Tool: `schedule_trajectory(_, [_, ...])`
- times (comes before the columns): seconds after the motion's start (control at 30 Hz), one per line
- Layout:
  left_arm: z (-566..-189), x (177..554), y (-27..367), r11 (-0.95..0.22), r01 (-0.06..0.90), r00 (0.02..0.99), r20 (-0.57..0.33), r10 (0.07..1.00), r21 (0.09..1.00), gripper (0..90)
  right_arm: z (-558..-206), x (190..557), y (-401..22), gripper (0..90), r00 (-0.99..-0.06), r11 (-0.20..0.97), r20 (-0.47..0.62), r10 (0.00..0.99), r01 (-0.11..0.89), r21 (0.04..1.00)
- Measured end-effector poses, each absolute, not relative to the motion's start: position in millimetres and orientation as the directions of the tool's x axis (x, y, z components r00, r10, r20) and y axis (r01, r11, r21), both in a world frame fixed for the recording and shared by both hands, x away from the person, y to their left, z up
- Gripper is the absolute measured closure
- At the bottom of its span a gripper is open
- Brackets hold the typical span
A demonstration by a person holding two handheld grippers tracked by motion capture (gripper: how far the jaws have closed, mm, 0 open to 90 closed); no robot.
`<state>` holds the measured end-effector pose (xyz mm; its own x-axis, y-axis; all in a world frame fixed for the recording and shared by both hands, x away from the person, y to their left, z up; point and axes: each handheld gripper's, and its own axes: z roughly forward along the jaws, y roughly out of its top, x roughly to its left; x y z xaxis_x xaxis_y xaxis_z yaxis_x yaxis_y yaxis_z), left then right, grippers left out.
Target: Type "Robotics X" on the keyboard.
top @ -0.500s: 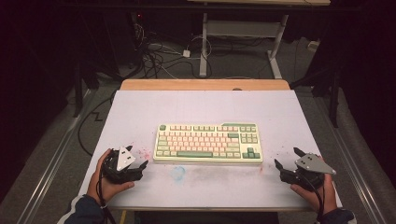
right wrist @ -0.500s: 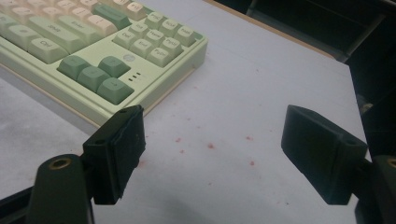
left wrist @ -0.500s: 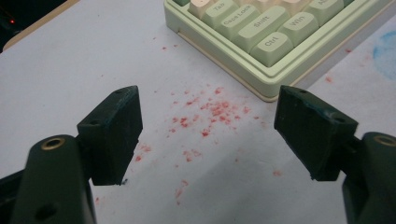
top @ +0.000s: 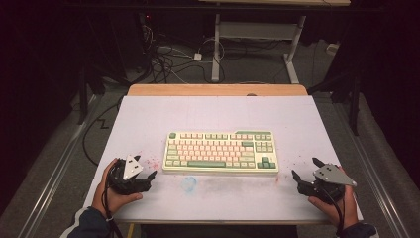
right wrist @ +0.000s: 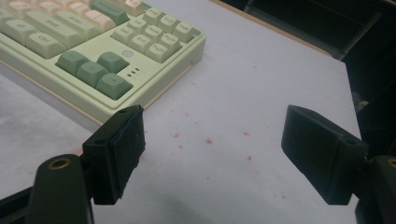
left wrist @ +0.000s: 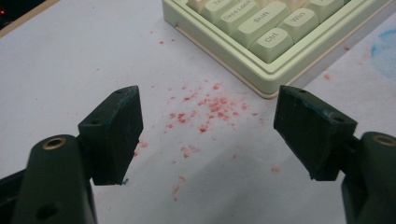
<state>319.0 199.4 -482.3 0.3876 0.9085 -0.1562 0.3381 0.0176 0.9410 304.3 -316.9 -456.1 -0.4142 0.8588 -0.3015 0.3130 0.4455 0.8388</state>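
The fingers (left wrist: 114, 133) of the left gripper (left wrist: 205, 128) are spread wide, and nothing is held or touched between them; only bare worktop (left wrist: 74, 60) speckled with red crumbs (left wrist: 210, 105) is seen in the gap. The fingers (right wrist: 119, 149) of the right gripper (right wrist: 212, 151) are likewise set wide apart and empty, with plain worktop and a few red specks beneath.

Outward from the left fingers, the near left corner of the keyboard (left wrist: 261, 35) is found just ahead, close by but not touched. Ahead of the right fingers the keyboard's near right corner, by the green arrow keys (right wrist: 93, 70), lies near and also untouched.

In the high view the keyboard (top: 220, 151) is seen flat at the middle of the worktop (top: 218, 111), with the left gripper (top: 148, 177) off its left end and the right gripper (top: 303, 174) off its right end, each borne in a hand (top: 111, 191) resting near the front edge.

The step in hand is judged to be the approach, with no grasp yet made. The next move would call for each gripper to be brought inward to its end of the keyboard, the fingers set above and below the case edge, then closed evenly so the board is not tipped.
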Motion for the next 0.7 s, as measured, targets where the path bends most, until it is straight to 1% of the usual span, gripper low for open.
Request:
schedule_trajectory(0.03, [-481.6, 319.4, 199.1, 0.019, 0.34, 0.388, -0.159, 0.908, 0.94, 22.8, -456.0, 304.5, -317.0, 22.2, -0.414, 0.44, -0.296, 0.861, 0.313, 0.842])
schedule_trajectory(0.07, [-477.9, 320.4, 198.5, 0.047, 0.347, 0.398, -0.192, 0.897, 0.937, 23.3, -456.4, 304.7, -317.2, 22.2, -0.418, 0.438, -0.291, 0.861, 0.316, 0.841])
schedule_trajectory(0.1, [-476.0, 322.7, 197.4, 0.06, 0.349, 0.396, -0.206, 0.895, 0.935, 23.5, -457.1, 305.3, -317.1, 22.2, -0.423, 0.44, -0.29, 0.858, 0.318, 0.84])
schedule_trajectory(0.3, [-465.4, 337.5, 188.0, 0.103, 0.345, 0.407, -0.248, 0.879, 0.933, 23.7, -459.8, 308.7, -310.2, 22.1, -0.443, 0.455, -0.291, 0.848, 0.328, 0.828])
schedule_trajectory(0.43, [-461.0, 343.4, 177.3, 0.088, 0.337, 0.436, -0.238, 0.868, 0.937, 23.9, -456.5, 309.8, -300.9, 23.0, -0.462, 0.459, -0.286, 0.839, 0.32, 0.829])
schedule_trajectory(0.57, [-455.3, 348.7, 166.3, 0.08, 0.325, 0.465, -0.233, 0.854, 0.942, 23.9, -443.9, 310.3, -290.4, 33.9, -0.526, 0.437, -0.244, 0.815, 0.28, 0.855])
schedule_trajectory(0.63, [-450.4, 356.5, 157.5, 0.082, 0.319, 0.473, -0.233, 0.85, 0.944, 23.9, -438.8, 313.1, -283.6, 45.7, -0.539, 0.441, -0.246, 0.806, 0.269, 0.856])
schedule_trajectory(0.67, [-448.7, 359.6, 154.2, 0.087, 0.321, 0.477, -0.24, 0.846, 0.943, 23.9, -436.9, 315.2, -280.2, 48.9, -0.549, 0.437, -0.235, 0.802, 0.272, 0.857])
schedule_trajectory(0.7, [-448.7, 359.6, 154.2, 0.087, 0.321, 0.477, -0.24, 0.846, 0.943, 23.9, -435.1, 318.5, -276.7, 56.9, -0.563, 0.436, -0.223, 0.795, 0.276, 0.857])
